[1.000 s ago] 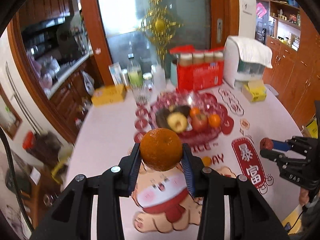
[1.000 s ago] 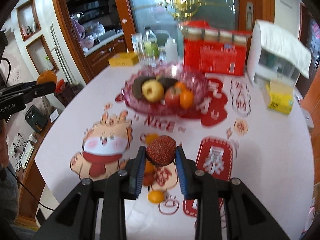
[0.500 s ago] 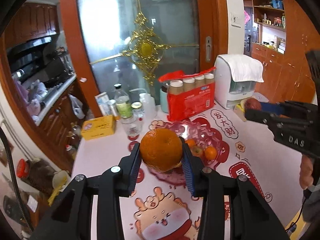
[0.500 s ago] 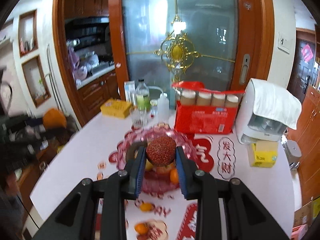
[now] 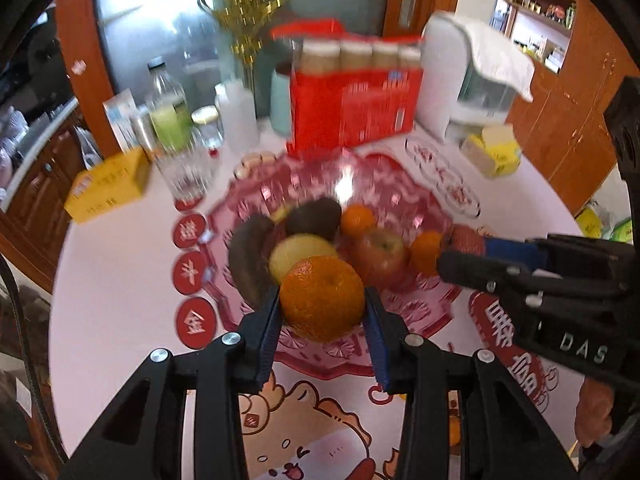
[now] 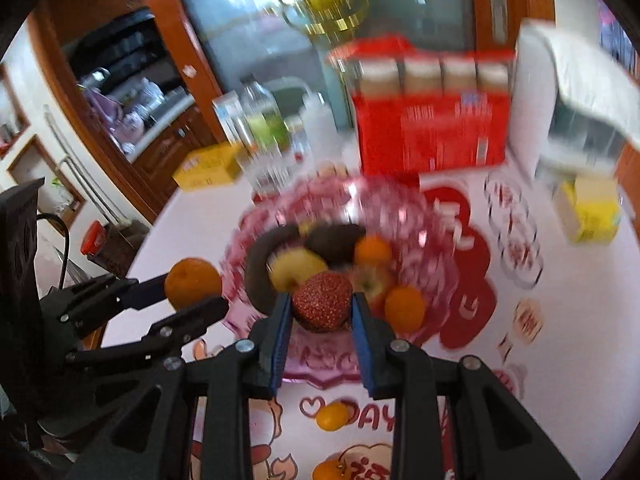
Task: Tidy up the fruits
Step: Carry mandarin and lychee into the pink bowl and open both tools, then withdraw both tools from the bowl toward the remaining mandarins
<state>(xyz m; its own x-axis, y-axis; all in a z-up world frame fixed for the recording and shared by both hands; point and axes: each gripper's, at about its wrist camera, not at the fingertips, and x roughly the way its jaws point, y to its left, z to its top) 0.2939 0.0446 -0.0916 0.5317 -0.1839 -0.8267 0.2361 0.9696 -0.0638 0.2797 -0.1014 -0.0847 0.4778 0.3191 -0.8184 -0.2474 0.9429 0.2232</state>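
A white table [image 5: 120, 280] with red and cartoon prints carries everything, and both views are smeared by motion blur. At its far side stand a red carton [image 5: 354, 104] of capped bottles, a white appliance [image 5: 460, 80] under a white cloth to its right, and a clear bottle [image 5: 166, 112] with a green label to its left. A yellow box [image 5: 108, 184] lies at the far left and a smaller yellow box [image 5: 494, 152] at the far right.

In the middle sits a pink glass fruit bowl [image 5: 400, 184]. It holds two dark fruits, probably avocados though the blur makes that uncertain, plus a yellow apple [image 5: 296, 248], a red apple [image 5: 380, 250] and two small oranges.

The left gripper [image 5: 322, 314] is clamped on a large orange [image 5: 322, 298], held above the near rim of the bowl. The right gripper [image 6: 322, 314] is clenched on a bumpy red fruit [image 6: 322, 300], also over the near rim, to the right of the orange. Each gripper shows at the edge of the other's view.

Two small orange fruits [image 6: 332, 416] lie on the table nearer than the bowl.
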